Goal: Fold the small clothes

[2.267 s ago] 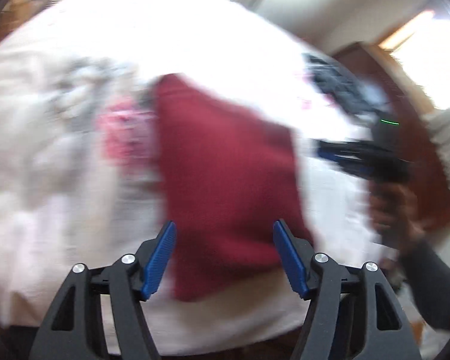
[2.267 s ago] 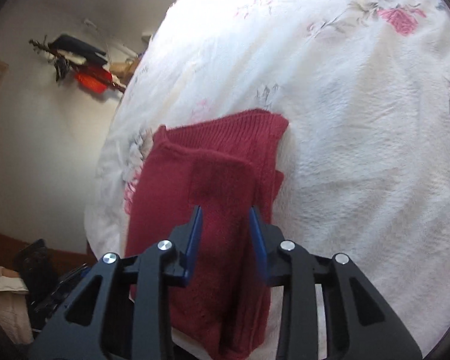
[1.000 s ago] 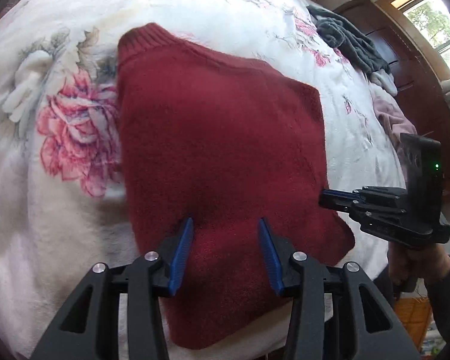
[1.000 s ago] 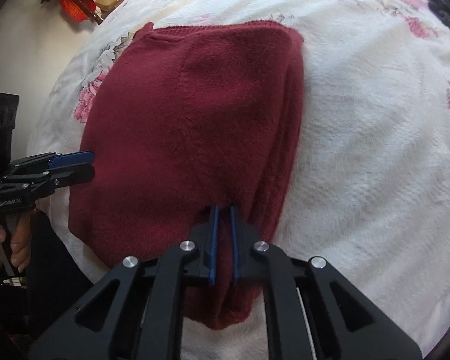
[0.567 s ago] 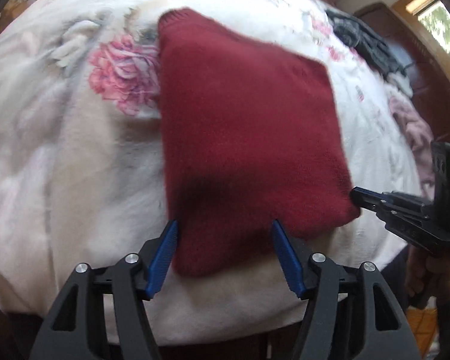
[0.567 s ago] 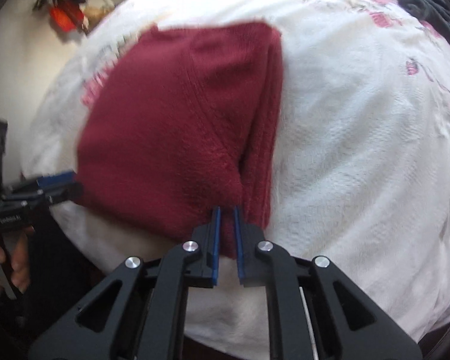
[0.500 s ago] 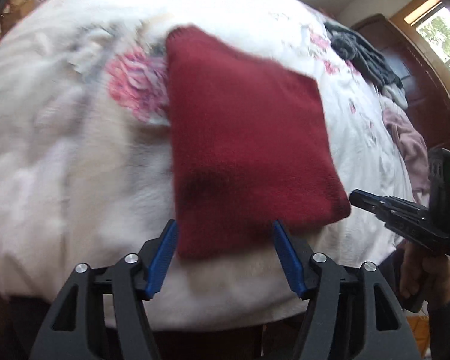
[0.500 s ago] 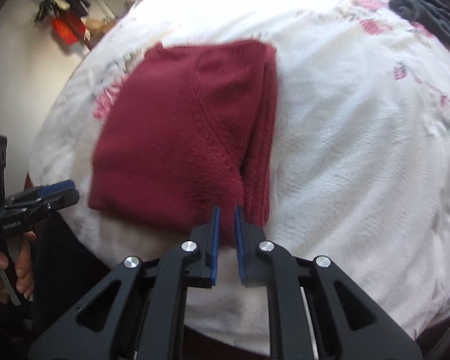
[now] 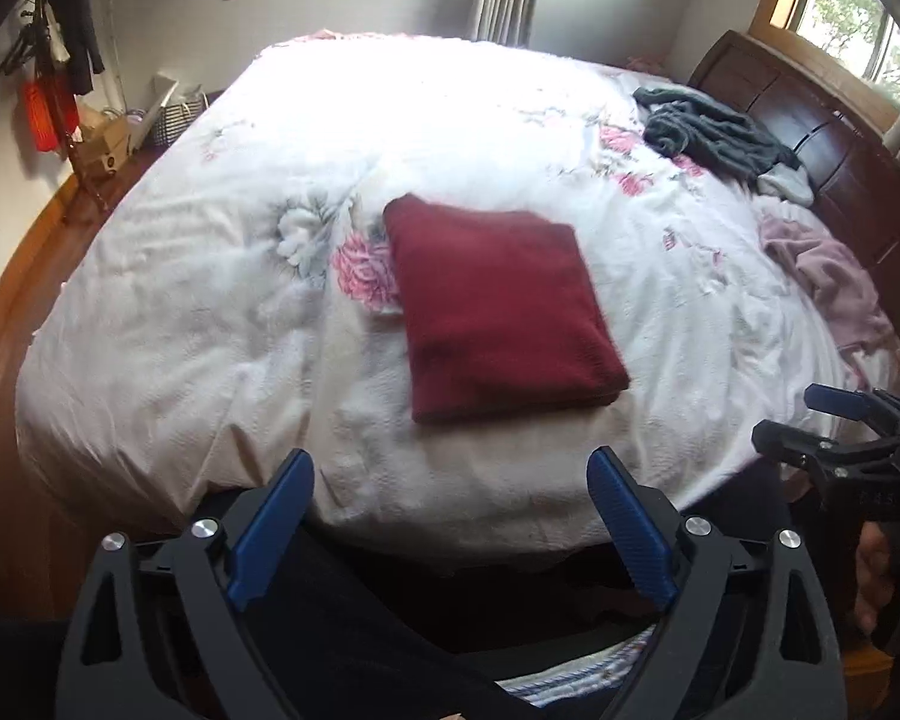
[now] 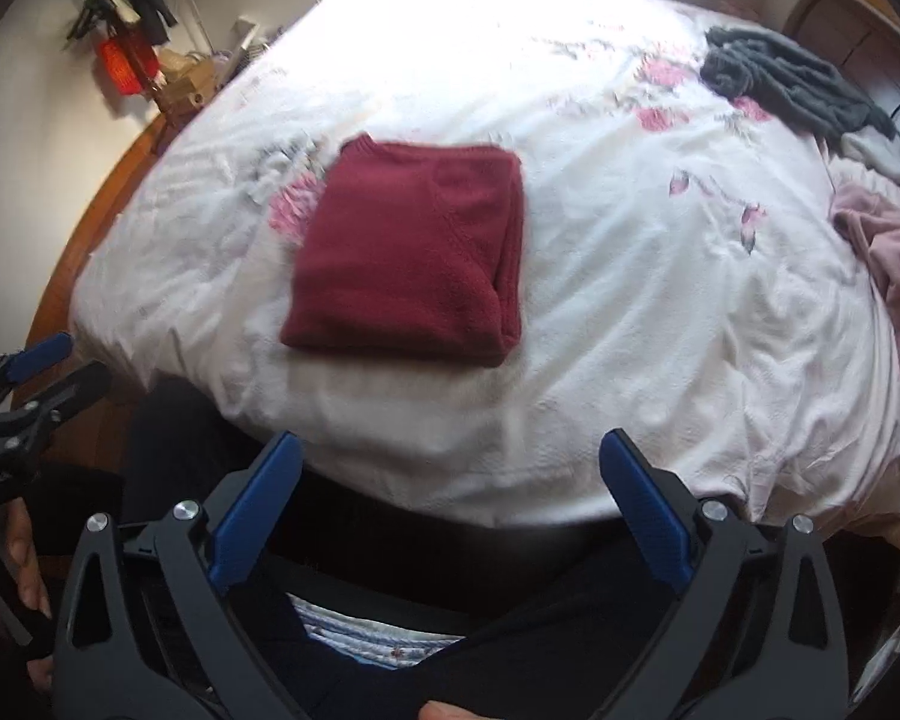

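Fingers (image 9: 273,528) of both grippers stand wide apart, gripping nothing. Ahead of them, well clear, the folded maroon sweater (image 9: 498,306) lies flat on the floral bedspread (image 9: 210,300). Beyond it to the right, a dark grey garment (image 9: 714,132) and a pink one (image 9: 828,276) lie crumpled, their shapes unclear.

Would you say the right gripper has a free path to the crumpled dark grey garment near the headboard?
Probably yes: the right gripper is open and empty, and only bare floral bedspread lies before the crumpled dark grey garment, though it is far across the bed.
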A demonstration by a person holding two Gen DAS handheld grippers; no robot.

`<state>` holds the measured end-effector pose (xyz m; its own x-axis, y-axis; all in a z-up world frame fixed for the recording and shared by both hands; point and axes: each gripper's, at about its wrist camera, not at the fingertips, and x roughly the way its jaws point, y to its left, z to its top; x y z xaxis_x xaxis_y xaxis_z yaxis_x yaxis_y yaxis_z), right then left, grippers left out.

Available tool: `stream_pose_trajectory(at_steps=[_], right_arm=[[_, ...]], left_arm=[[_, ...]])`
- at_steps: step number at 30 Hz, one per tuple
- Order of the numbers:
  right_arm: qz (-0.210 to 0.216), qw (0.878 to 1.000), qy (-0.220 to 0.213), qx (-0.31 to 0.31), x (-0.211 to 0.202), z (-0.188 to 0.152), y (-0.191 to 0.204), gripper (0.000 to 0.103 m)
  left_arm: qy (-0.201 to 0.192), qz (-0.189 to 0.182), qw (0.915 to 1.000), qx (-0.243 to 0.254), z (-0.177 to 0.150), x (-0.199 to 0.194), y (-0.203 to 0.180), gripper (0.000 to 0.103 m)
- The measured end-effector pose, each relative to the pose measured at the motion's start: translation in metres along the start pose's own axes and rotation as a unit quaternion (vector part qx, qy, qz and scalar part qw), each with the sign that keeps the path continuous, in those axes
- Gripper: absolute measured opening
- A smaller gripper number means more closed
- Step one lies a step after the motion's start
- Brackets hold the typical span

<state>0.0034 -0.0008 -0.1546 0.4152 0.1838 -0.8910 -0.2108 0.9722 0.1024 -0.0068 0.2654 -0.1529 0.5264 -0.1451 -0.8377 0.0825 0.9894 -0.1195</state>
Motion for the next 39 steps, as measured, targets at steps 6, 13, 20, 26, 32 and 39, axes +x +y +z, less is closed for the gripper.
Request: stream_pose_trajectory(at_steps=[6,13,20,26,32,39], right_arm=[[-0.029,0.998,-0.062,-0.001,-0.063,0.005,0.013,0.099],[-0.073,0.994,-0.081,-0.026,-0.09,0.006,0.036,0.099],[-0.076,0.994,-0.077,-0.021,-0.088,0.003,0.038,0.099],[-0.069,0.995,-0.077,-0.017,-0.088,0.001,0.041,0.099],[-0.066,0.994,-0.084,-0.02,-0.091,0.0,0.044,0.099],[-0.07,0.994,-0.087,-0.02,-0.094,-0.001,0.046,0.099]], left_arm=[[-0.002,-0.028,0.9996,-0.001,0.007,-0.052,-0.011,0.093],[-0.004,-0.015,0.9998,0.011,0.011,-0.072,-0.023,0.093],[0.007,-0.021,0.9997,0.013,0.01,-0.069,-0.028,0.093],[0.004,-0.019,0.9997,0.013,0.009,-0.069,-0.029,0.093],[0.001,-0.022,0.9997,0.014,0.008,-0.07,-0.031,0.093],[0.0,-0.023,0.9996,0.013,0.008,-0.071,-0.031,0.093]])
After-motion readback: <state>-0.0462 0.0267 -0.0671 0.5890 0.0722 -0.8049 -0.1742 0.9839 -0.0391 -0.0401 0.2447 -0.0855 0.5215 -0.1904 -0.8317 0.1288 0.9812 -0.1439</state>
